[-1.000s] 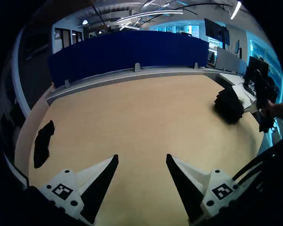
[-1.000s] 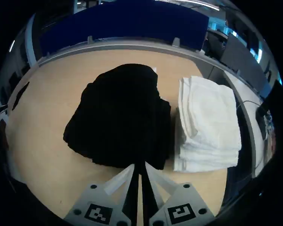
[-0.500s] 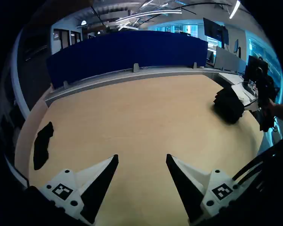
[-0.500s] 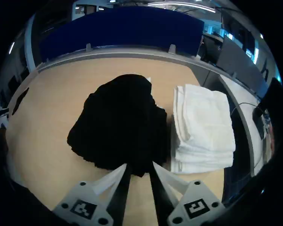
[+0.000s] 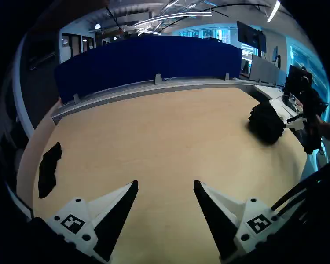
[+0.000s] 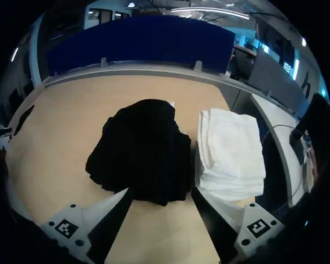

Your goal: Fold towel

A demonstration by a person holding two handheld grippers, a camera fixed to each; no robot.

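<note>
Much too easily could have pinched several layers of the black pile with the released right claw or dragged the white stack beside; held the left claw released too.

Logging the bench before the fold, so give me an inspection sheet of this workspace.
Surface: light wooden table.
Job's things: crumpled black towel beside folded white towel stack.
Clutter: small black cloth at the table's edge.
Grippers: left gripper open over bare wood; right gripper open, fingers either side of the black towel's near edge.
Cables: black cables beside the left gripper.
Surroundings: blue divider, side desk.
</note>
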